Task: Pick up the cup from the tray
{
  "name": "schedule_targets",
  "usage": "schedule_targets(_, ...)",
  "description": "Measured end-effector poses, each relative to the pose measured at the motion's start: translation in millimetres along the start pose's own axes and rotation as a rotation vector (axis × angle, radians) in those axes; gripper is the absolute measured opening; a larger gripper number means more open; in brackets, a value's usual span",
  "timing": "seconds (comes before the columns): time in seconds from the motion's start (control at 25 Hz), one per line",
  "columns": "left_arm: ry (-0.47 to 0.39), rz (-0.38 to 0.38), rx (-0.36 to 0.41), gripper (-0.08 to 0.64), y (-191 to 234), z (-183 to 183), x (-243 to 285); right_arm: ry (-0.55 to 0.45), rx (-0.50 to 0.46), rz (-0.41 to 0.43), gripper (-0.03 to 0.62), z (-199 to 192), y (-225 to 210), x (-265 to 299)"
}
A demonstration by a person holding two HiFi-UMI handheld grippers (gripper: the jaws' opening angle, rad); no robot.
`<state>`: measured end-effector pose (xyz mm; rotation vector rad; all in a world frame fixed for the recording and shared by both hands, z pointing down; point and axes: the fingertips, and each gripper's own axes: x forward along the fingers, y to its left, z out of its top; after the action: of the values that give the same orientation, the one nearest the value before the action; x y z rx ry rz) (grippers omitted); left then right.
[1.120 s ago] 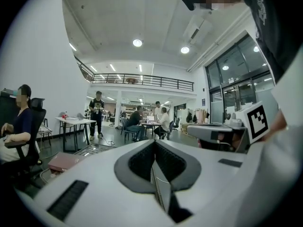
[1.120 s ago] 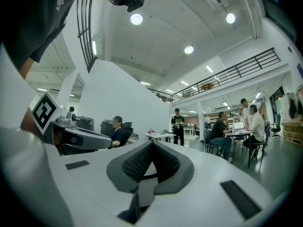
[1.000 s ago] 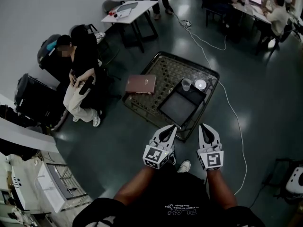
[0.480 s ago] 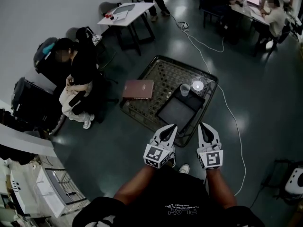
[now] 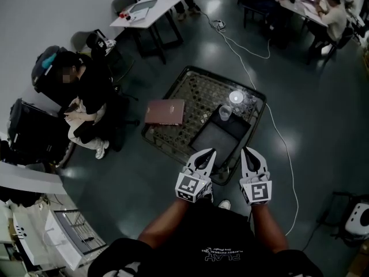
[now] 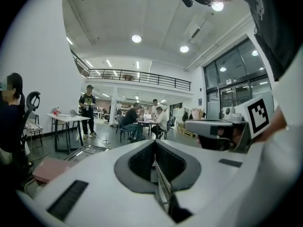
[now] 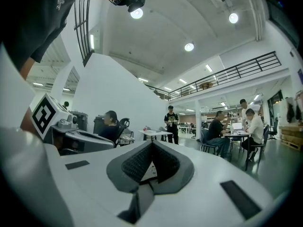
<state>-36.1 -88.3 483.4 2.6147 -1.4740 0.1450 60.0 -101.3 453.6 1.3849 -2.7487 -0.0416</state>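
We find the cup (image 5: 225, 113) too small to judge its contents. The near edge of the low table (image 5: 196, 94) passes behind the left gripper (image 5: 203, 156) and right gripper (image 5: 253, 154), whose own bodies hide the tray (image 5: 216, 136) in both gripper views.

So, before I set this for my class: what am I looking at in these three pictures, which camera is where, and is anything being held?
There is no robot here. A person holds a tool in each hand: a hand-held gripper with two jaws and a marker cube. The top-down picture comes from a camera on the person's head. It shows the left hand-held gripper and the right hand-held gripper above a low mesh table. The other two pictures come from a camera riding on each gripper, looking out along its jaws into the room. On the table lie a dark tray with a clear cup at its far end, a book and a small white round thing near the cup. Both pairs of jaws are shut with nothing between them, so nothing is held and the cup is untouched.
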Motion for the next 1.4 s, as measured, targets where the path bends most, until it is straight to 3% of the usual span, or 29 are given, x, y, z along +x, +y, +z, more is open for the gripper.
schedule_targets(0.84,0.037,-0.169,0.023,0.011,68,-9,66,0.077,-0.007,-0.107,0.009,-21,-14,86)
schedule_targets(1.16,0.068,-0.193,0.032,0.011,72,-25,87,0.1,0.003,-0.117,0.009,-29,-21,100)
schedule_targets(1.4,0.092,-0.166,0.03,0.011,79,-40,107,0.12,0.007,-0.092,0.009,-44,-30,112)
